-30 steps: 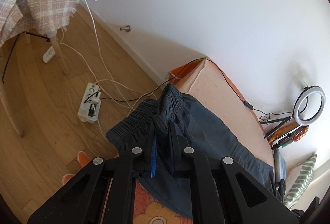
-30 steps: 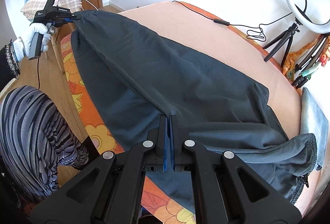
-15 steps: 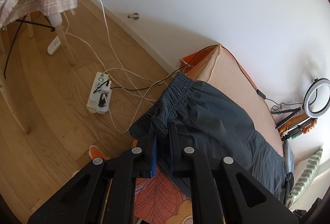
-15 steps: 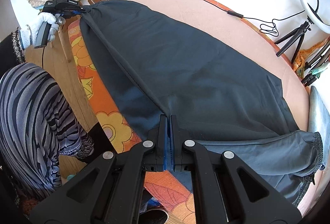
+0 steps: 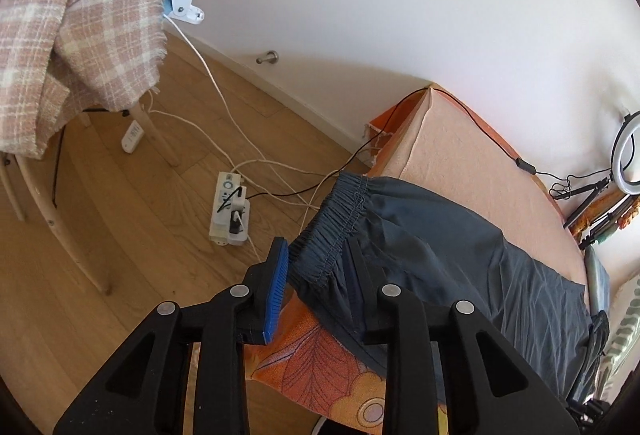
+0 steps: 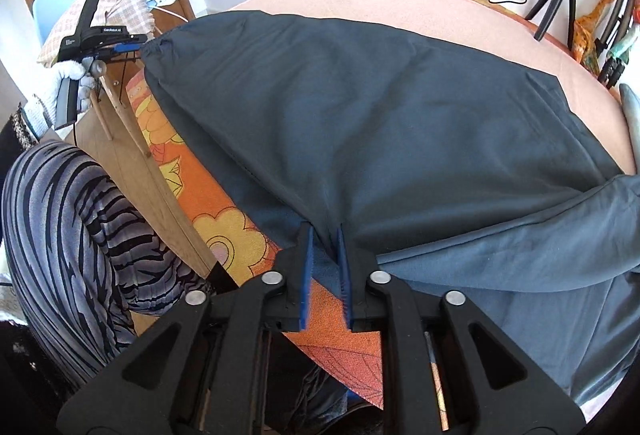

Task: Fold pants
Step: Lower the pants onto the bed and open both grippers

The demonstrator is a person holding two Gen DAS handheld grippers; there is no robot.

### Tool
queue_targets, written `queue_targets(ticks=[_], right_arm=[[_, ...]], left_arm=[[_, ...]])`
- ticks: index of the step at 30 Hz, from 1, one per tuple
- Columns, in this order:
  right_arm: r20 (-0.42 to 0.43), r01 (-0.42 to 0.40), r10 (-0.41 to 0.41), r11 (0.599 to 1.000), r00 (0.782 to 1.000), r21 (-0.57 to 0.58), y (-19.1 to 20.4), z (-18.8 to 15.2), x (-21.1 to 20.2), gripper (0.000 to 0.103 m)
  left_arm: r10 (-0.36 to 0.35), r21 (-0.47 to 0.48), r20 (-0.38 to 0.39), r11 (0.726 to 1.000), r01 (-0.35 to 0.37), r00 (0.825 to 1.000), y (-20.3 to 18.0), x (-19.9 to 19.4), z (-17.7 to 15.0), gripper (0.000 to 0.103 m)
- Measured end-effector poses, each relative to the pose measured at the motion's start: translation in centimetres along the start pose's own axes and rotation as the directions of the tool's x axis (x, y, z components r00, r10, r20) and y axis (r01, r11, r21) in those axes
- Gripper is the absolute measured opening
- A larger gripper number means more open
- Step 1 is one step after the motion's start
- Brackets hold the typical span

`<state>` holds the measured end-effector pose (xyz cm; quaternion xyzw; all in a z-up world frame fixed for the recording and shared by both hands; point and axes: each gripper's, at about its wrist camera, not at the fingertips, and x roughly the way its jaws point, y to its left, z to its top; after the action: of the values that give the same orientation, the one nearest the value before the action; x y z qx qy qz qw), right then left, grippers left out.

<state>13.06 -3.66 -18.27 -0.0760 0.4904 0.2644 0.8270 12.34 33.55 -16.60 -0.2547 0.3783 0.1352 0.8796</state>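
- The dark grey pants (image 6: 400,123) lie spread over a bed with a peach sheet (image 6: 400,7). Their near edge hangs over the orange flowered cover (image 6: 224,231) at the bed's side.
- In the right wrist view the pants fill the middle. The elastic waistband (image 5: 340,219) points to ten o'clock and the legs trail off toward four o'clock.
- The right claw (image 6: 325,267) sits at six o'clock in its own view. Its jaws have just been opening, and a fold of the pants' edge lies in the gap, with the blue pads (image 6: 306,275) parted and no longer pinching it.
- The left claw (image 5: 316,275) has likewise just been opening. The waistband corner sits loose between its jaws, just beside the left blue pad, released.
- In the right wrist view a white-gloved hand (image 6: 66,83) holds the left claw at nine o'clock, by the waistband.
- A striped trouser leg (image 6: 80,235) of the person stands at eight o'clock beside the bed.
- In the left wrist view, a power strip (image 5: 230,211) lies on the wooden floor (image 5: 100,255) at the centre, and a plaid blanket (image 5: 76,23) drapes a chair at ten o'clock.
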Motion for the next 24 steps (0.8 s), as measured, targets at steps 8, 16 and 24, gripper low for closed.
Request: queue_targets(ticks=[8, 16, 24], right_arm=[[0.128, 0.01, -0.037, 0.979, 0.991, 0.203, -3.5, -2.1, -5.5, 0.051], [0.186, 0.074, -0.155, 0.921, 0.97, 0.383, -9.4, -4.7, -9.6, 0.058], [0.175, 0.153, -0.284, 0.834, 0.943, 0.531, -15.6, -8.2, -12.3, 0.058]], left_arm=[[-0.158, 0.175, 0.024, 0.973, 0.151, 0.987, -7.3, -4.1, 1.6, 0.026], [-0.345, 0.389, -0.134, 0.844, 0.369, 0.929, -21.0, -4.5, 1.5, 0.039], [-0.424, 0.48, -0.318, 0.699, 0.53, 0.848, -33.1, -3.5, -0.7, 0.04]])
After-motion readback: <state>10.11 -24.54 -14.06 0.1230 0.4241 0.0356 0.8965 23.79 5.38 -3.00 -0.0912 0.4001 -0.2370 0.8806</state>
